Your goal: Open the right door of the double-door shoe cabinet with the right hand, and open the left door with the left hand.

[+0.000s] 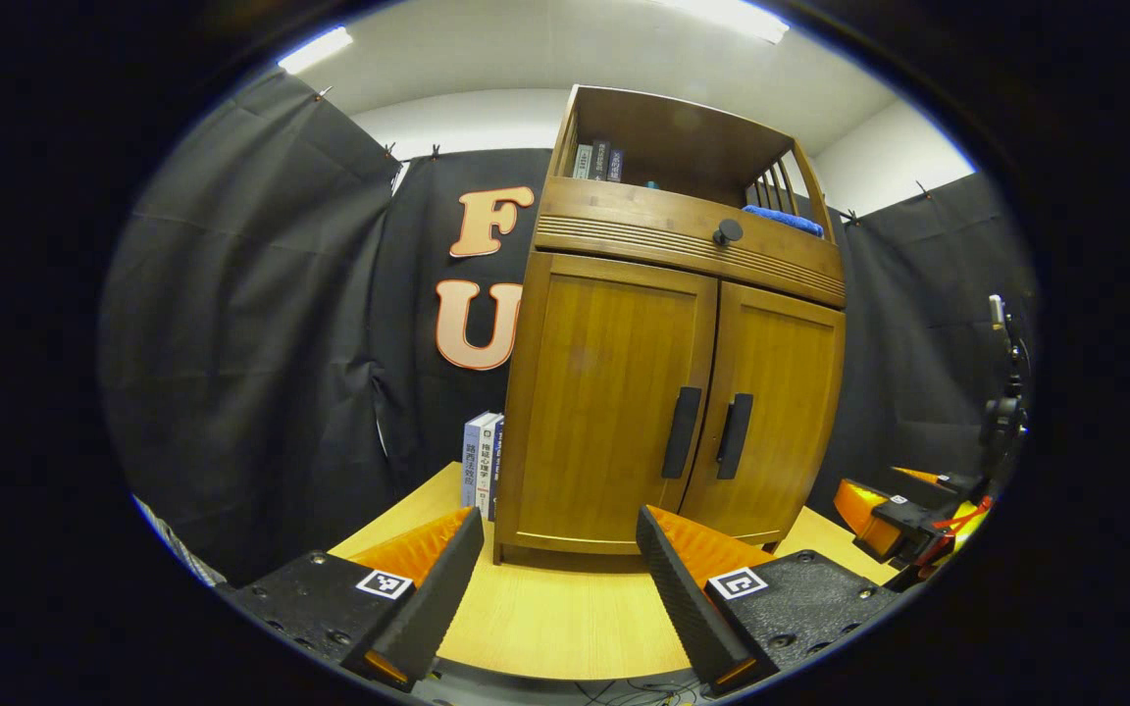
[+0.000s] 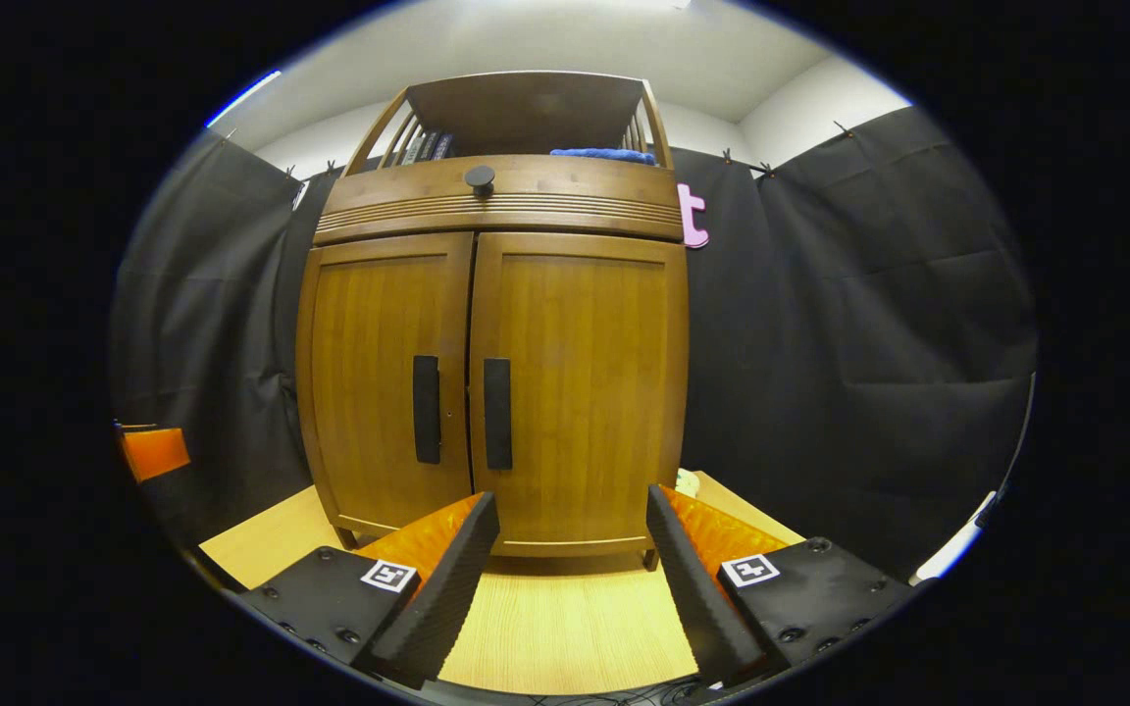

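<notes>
A wooden double-door shoe cabinet (image 1: pixel 673 392) (image 2: pixel 496 382) stands on a light wooden table (image 1: pixel 565 608) (image 2: pixel 565 608), both doors shut. Its left door (image 1: pixel 604 402) (image 2: pixel 379 382) has a black vertical handle (image 1: pixel 681 432) (image 2: pixel 426 409); its right door (image 1: pixel 771 422) (image 2: pixel 580 382) has a matching handle (image 1: pixel 735 435) (image 2: pixel 497 413). My left gripper (image 1: pixel 560 529) is open, well short of the cabinet's front. My right gripper (image 2: pixel 573 515) is open too, facing the right door from a distance. The right gripper (image 1: pixel 894 520) also shows at the right edge of the left gripper view.
A drawer with a round black knob (image 1: pixel 728 231) (image 2: pixel 479 176) sits above the doors, under an open shelf holding books (image 1: pixel 597 162) and a blue cloth (image 1: pixel 783 220) (image 2: pixel 604 154). More books (image 1: pixel 483 461) stand on the table left of the cabinet. Black cloth walls surround the booth.
</notes>
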Demonstrator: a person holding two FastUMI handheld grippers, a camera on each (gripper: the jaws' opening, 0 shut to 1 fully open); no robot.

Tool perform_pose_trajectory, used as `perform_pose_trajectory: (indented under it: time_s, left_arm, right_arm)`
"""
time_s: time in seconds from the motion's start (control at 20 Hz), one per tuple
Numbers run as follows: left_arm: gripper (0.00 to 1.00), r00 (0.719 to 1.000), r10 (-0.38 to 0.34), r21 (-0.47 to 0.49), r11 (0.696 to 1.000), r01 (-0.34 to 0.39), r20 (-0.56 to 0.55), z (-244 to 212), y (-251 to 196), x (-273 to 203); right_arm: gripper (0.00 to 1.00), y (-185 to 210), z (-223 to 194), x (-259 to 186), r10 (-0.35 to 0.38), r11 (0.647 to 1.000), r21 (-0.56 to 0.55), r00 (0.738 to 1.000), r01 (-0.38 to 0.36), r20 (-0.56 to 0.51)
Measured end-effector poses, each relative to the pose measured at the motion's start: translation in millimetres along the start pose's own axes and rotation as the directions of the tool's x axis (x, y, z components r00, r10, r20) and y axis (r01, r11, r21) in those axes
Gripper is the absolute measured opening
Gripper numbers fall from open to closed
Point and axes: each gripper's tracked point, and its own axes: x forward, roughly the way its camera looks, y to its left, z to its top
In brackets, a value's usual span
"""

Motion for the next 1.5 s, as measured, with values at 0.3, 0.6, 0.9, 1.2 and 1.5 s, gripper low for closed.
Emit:
perform_pose_trajectory:
  time_s: [0.3, 0.6, 0.9, 1.2, 1.5]
  left_arm:
    - [0.98, 1.000, 0.027, -0.003, 1.000, -0.027, -0.008, -7, 13, -16]
    - [0.92, 0.998, 0.057, 0.001, 0.998, -0.057, -0.001, -4, 24, -21]
    - [0.92, 0.997, 0.078, 0.013, 0.997, -0.078, 0.009, -1, 33, -19]
    - [0.92, 0.995, 0.101, 0.022, 0.995, -0.101, 0.011, 0, 48, -13]
    - [0.94, 0.994, 0.109, 0.021, 0.994, -0.109, 0.001, -3, 59, -3]
  right_arm:
    - [0.94, 29, 6, 59, 0.057, 0.998, 0.001, 0.998, -0.057, 0.003]
    - [0.98, 56, 16, 118, 0.099, 0.995, -0.008, 0.995, -0.099, 0.004]
    - [0.98, 65, 30, 168, 0.092, 0.996, -0.022, 0.996, -0.092, 0.008]
    - [0.87, 70, 28, 202, 0.084, 0.996, -0.017, 0.996, -0.084, -0.012]
    - [0.55, 75, 17, 214, 0.086, 0.996, 0.035, 0.995, -0.085, -0.047]
